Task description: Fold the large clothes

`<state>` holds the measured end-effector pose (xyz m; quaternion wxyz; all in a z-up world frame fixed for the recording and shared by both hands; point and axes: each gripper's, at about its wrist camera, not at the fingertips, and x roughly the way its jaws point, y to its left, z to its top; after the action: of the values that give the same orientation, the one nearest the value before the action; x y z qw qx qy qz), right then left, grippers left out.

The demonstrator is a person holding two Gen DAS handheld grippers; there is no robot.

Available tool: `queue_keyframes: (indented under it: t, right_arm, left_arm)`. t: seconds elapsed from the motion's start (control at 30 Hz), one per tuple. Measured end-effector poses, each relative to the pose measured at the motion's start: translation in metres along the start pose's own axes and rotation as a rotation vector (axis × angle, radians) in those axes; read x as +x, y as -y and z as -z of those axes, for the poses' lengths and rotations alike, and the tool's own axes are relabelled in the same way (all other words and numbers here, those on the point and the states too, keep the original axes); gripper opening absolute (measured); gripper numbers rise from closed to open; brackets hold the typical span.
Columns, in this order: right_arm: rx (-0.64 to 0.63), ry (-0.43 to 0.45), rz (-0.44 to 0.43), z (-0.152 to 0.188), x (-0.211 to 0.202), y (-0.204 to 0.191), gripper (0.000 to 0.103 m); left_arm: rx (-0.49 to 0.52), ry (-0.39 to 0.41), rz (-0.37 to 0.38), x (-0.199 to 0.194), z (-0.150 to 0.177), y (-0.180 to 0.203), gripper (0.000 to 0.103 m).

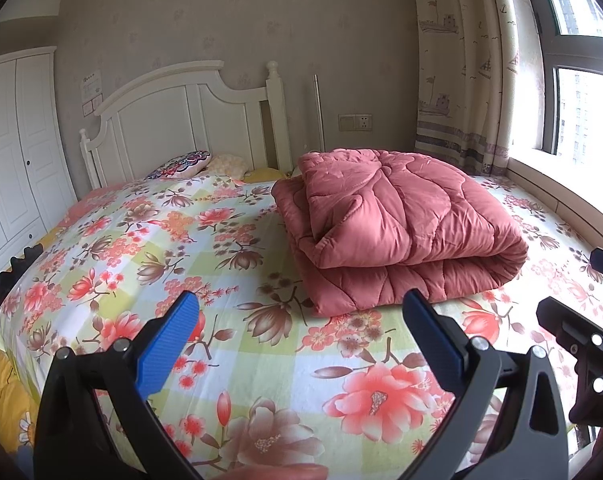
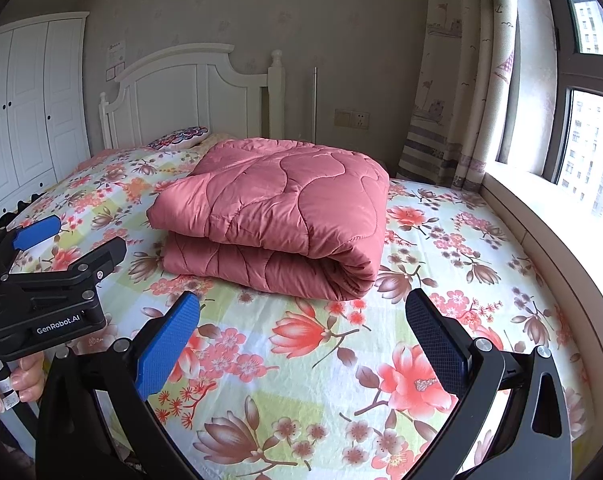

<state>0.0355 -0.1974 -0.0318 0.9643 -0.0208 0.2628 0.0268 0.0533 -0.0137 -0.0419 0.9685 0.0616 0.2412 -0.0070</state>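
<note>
Both grippers are hanging low over the foot of the bed, nothing in either one. Left gripper [image 1: 299,330] is sitting with its blue pads [image 1: 165,344] spread wide apart over the floral sheet [image 1: 205,240], and a fingertip [image 1: 277,472] is peeking in at the very bottom of the left wrist view. Going left to right in that view: white wardrobe [image 1: 13,148] is filling the left edge, then the white headboard [image 1: 181,120], with a patterned pillow [image 1: 181,164] lying right at its foot. Next, the pink quilt [image 1: 397,224] is sitting folded in a thick stack on the sheet, up toward the head end and the window side, well clear of both grippers. Past that, a ship-print curtain [image 1: 465,60] is hanging next to the window [image 1: 581,80].

Right wrist view: a hand [image 2: 13,384] is gripping the left tool's handle at the far left, just beside the right gripper [image 2: 301,330], which is also gaping wide with empty air between its pads [image 2: 165,344]. Here the quilt [image 2: 273,212] is showing its rolled fold edge facing the window sill [image 2: 549,216], not touching it, with plenty of bare sheet [image 2: 441,248] between.
</note>
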Motion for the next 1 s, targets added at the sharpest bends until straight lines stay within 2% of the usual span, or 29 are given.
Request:
queue_keyframes:
  t: [0.7,1.0]
  right_arm:
    - [0.003,-0.004,-0.006,0.0034,0.0028,-0.0031,0.099]
    - [0.011,0.023,-0.021,0.0013,-0.0034,-0.0015,0.099]
  left_arm:
    - [0.001,0.0,0.0,-0.0001,-0.0001,0.0004,0.101]
    - [0.003,0.019,-0.001,-0.0045,0.0024,-0.002,0.101]
